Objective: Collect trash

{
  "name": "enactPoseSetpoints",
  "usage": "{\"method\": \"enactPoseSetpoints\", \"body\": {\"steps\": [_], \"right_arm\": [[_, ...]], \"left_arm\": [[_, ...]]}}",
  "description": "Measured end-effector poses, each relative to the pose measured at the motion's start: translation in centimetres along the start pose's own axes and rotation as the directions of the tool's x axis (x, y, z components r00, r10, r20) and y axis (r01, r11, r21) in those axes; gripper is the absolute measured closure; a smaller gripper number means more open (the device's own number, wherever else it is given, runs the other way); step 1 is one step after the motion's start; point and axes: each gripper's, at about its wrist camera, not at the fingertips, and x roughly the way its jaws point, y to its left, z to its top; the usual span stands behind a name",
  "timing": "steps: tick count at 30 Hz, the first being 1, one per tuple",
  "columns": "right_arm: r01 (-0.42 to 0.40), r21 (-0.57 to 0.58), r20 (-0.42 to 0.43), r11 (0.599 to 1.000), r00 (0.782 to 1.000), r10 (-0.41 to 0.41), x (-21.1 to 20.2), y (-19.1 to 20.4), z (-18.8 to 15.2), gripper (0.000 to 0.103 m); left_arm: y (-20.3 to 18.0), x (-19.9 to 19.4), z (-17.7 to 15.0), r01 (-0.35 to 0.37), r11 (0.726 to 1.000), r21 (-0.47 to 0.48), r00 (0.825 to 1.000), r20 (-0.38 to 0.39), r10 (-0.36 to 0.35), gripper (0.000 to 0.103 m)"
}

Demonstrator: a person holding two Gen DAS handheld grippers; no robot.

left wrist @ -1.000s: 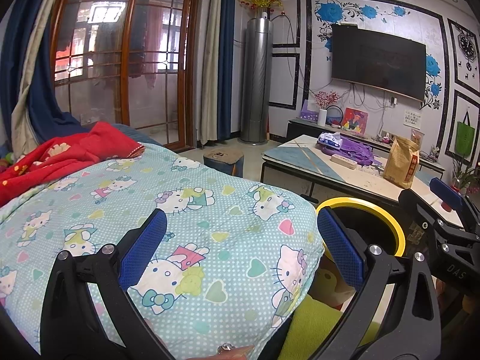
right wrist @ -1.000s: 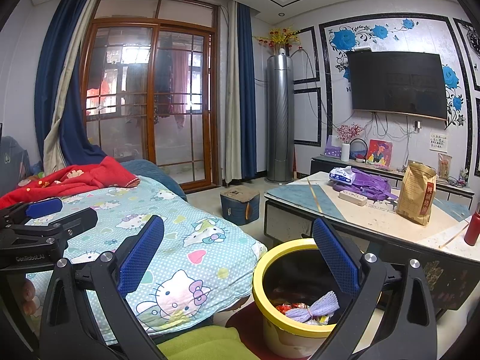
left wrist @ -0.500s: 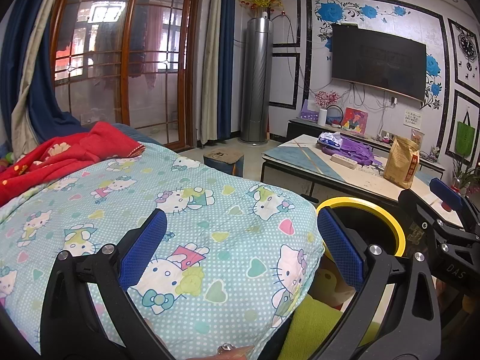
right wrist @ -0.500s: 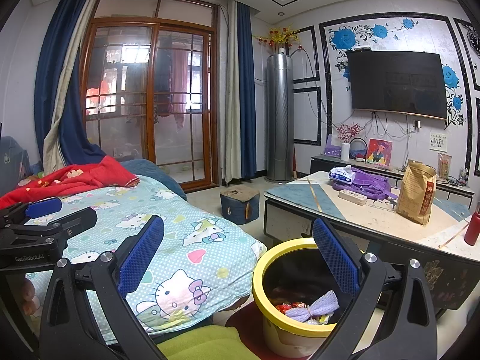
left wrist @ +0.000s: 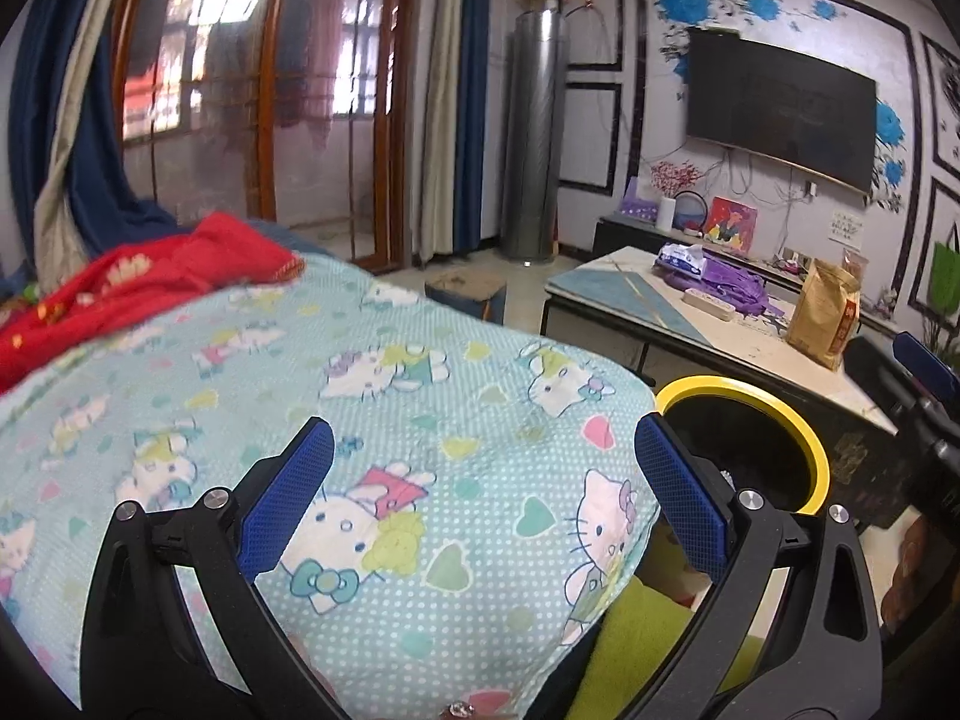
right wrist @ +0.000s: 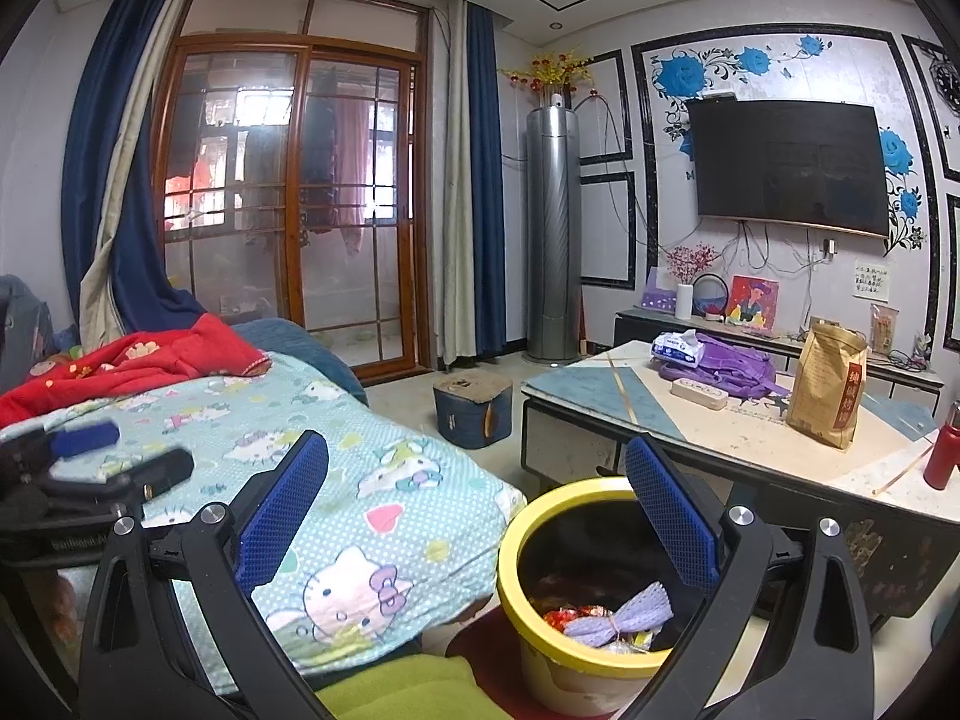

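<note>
Both grippers, left (left wrist: 483, 492) and right (right wrist: 477, 516), are wide open and empty. The left one has just begun swinging, blurring its view. The bin (right wrist: 576, 657), holding wrappers (right wrist: 606, 615), sits between bed (right wrist: 372, 468) and table (right wrist: 744, 450). Likely seeking more trash.

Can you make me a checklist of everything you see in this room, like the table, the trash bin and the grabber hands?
Surface: low table, dusty, blue and pale panels.
Job's things: yellow-rimmed bin on the floor beside the bed, holding wrappers and a purple bundle.
Clutter: brown paper bag, tissue pack, purple cloth, power strip, red bottle.
Grippers: left gripper open, empty, over the cartoon-cat blanket; right gripper open, empty.
Cables: wires hanging below the TV.
Surroundings: sliding glass door, blue curtains, floor-standing air conditioner.
</note>
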Motion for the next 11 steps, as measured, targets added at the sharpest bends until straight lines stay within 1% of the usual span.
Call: {"method": "enactPoseSetpoints", "body": {"steps": [1, 2, 4, 5, 6, 7, 8, 9, 10, 11], "right_arm": [[-0.013, 0.005, -0.012, 1.0, 1.0, 0.013, 0.3, 0.1, 0.2, 0.006], [-0.043, 0.006, -0.042, 0.999, 0.998, 0.043, 0.9, 0.7, 0.6, 0.006], [-0.104, -0.014, -0.079, 0.994, 0.992, 0.103, 2.3, 2.5, 1.4, 0.006], [-0.166, -0.042, -0.113, 0.985, 0.98, 0.161, 3.3, 4.5, 1.8, 0.006], [-0.227, -0.06, -0.148, 0.972, 0.965, 0.216, 4.2, 6.5, 2.1, 0.006], [-0.291, -0.074, -0.198, 0.954, 0.942, 0.272, 5.2, 8.8, 2.2, 0.006], [-0.378, -0.08, -0.262, 0.922, 0.901, 0.346, 6.4, 12.2, 2.2, 0.006], [-0.456, -0.075, -0.316, 0.887, 0.854, 0.412, 7.3, 15.4, 2.0, 0.006], [-0.55, -0.072, -0.393, 0.832, 0.782, 0.483, 8.2, 20.0, 1.5, 0.006], [-0.609, -0.07, -0.447, 0.79, 0.727, 0.521, 8.6, 23.4, 0.9, 0.006]], "left_arm": [[0.6, 0.1, 0.1, -0.009, 1.0, -0.021, 1.0, -0.01, 0.009, 0.011], [1.3, 0.1, 0.2, -0.024, 0.999, -0.042, 1.0, -0.018, 0.023, 0.011], [4.3, 0.1, 0.7, -0.069, 0.992, -0.11, 0.997, -0.049, 0.064, 0.011], [6.0, 0.1, 0.9, -0.104, 0.986, -0.134, 0.993, -0.07, 0.095, 0.011], [8.6, 0.0, 1.0, -0.168, 0.971, -0.168, 0.984, -0.092, 0.155, 0.011], [11.9, -0.4, 0.9, -0.247, 0.948, -0.203, 0.967, -0.112, 0.228, 0.011], [14.4, -0.8, 0.6, -0.309, 0.924, -0.225, 0.949, -0.13, 0.286, 0.011], [18.1, -1.7, 0.0, -0.402, 0.879, -0.257, 0.915, -0.162, 0.371, 0.011], [21.9, -2.8, -0.8, -0.493, 0.821, -0.288, 0.869, -0.204, 0.451, 0.011], [25.0, -3.6, -1.7, -0.567, 0.767, -0.299, 0.823, -0.255, 0.508, 0.011]]}}
